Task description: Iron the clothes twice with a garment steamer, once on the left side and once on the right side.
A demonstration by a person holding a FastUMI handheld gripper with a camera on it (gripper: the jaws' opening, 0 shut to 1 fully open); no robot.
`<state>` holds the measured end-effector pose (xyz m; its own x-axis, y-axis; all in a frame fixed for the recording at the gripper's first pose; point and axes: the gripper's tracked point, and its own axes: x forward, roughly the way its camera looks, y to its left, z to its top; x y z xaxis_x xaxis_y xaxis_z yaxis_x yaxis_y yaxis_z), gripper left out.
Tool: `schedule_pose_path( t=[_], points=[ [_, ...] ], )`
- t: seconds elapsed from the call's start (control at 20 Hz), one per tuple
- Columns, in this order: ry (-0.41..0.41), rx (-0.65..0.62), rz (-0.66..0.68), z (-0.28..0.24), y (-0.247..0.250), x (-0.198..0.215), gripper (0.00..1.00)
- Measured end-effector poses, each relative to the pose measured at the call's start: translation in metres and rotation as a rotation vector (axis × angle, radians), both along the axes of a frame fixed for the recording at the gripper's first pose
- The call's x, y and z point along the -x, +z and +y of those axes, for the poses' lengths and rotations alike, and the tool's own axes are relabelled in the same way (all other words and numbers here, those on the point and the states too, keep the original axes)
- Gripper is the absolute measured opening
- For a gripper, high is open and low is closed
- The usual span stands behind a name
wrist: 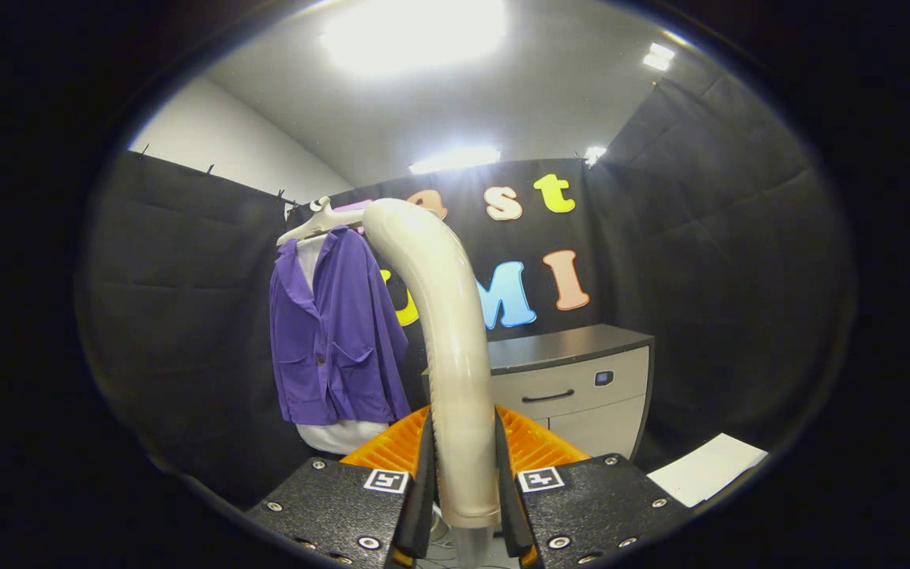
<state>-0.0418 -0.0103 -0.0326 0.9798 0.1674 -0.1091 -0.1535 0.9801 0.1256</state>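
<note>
The tongs are seen at the lower middle of the frame, closed narrowly on the handle of the garment steamer, with a finger pressed against each side of it. The cream, tube-like steamer rises from between the fingers through the centre of the frame and bends over to the left at its top, where its end is seen next to the hanger.

A purple jacket is hung on that pale hanger at the centre left of the frame, beyond the fingers and to the left of the steamer. A white garment is worn under it and shows below its hem and at its collar. Whether the steamer head touches the jacket cannot be told.

An orange ribbed part is seen just behind the fingers. Right of the steamer, a grey cabinet with a dark top and a drawer handle is placed against the black cloth wall. A white sheet lies at the lower right.
</note>
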Motion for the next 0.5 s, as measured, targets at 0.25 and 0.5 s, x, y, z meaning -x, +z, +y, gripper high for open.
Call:
schedule_pose_path(
  t=[0.25,0.5],
  points=[
    [0.002,0.003,-0.012,0.006,0.008,0.003,0.36],
    [0.008,0.018,-0.037,0.017,0.019,0.001,0.36]
  ],
)
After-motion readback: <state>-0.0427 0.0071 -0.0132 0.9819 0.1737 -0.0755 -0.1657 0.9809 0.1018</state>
